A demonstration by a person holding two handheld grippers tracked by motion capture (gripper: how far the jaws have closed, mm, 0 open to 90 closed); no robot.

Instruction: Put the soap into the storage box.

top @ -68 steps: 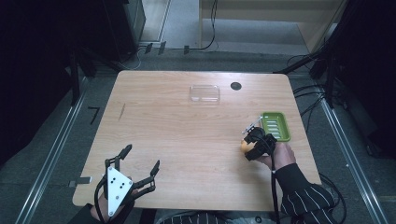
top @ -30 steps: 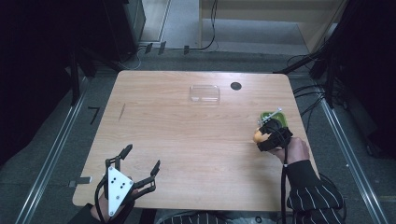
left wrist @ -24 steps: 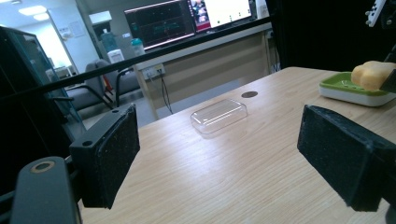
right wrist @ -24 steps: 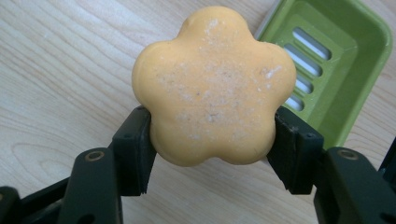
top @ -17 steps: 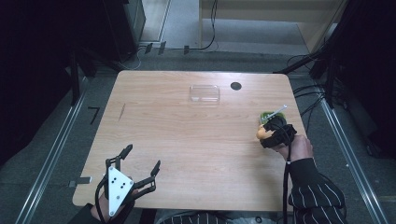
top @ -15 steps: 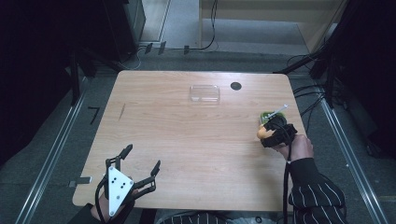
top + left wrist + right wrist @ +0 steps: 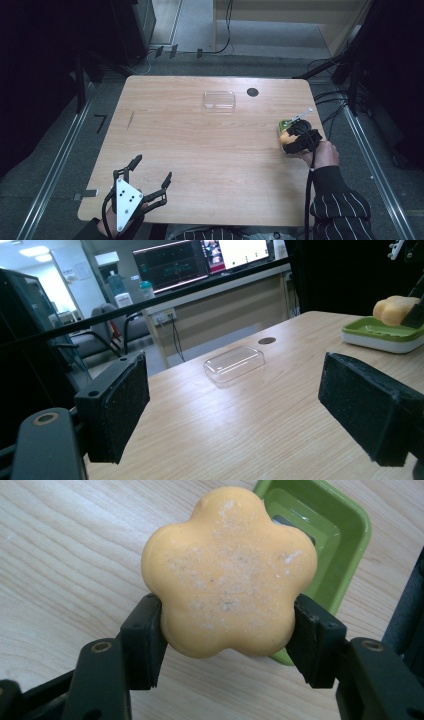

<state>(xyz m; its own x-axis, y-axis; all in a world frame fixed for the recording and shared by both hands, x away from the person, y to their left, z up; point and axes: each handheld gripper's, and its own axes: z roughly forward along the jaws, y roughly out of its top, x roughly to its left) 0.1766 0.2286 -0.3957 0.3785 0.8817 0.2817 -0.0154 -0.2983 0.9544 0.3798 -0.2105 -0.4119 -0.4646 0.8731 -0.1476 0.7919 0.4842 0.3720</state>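
An orange flower-shaped soap (image 7: 227,572) is clamped between the two black jaws of my right gripper (image 7: 227,630), held just above the near edge of a green soap dish (image 7: 320,535). From above, the right gripper (image 7: 290,137) sits at the table's right edge with the soap (image 7: 284,137) over the dish (image 7: 284,125). In the left gripper view the soap (image 7: 395,310) hangs over the green dish (image 7: 380,335). My left gripper (image 7: 150,172) rests open at the front left of the table with nothing between its pads (image 7: 117,405).
A clear plastic lid (image 7: 219,100) lies at the back middle of the wooden table (image 7: 200,145), with a dark round hole (image 7: 252,92) to its right. Cables and dark equipment stand beyond the far edge.
My right gripper carried the soap to the right and slightly away, from beside the dish to over it. The left gripper stayed put.
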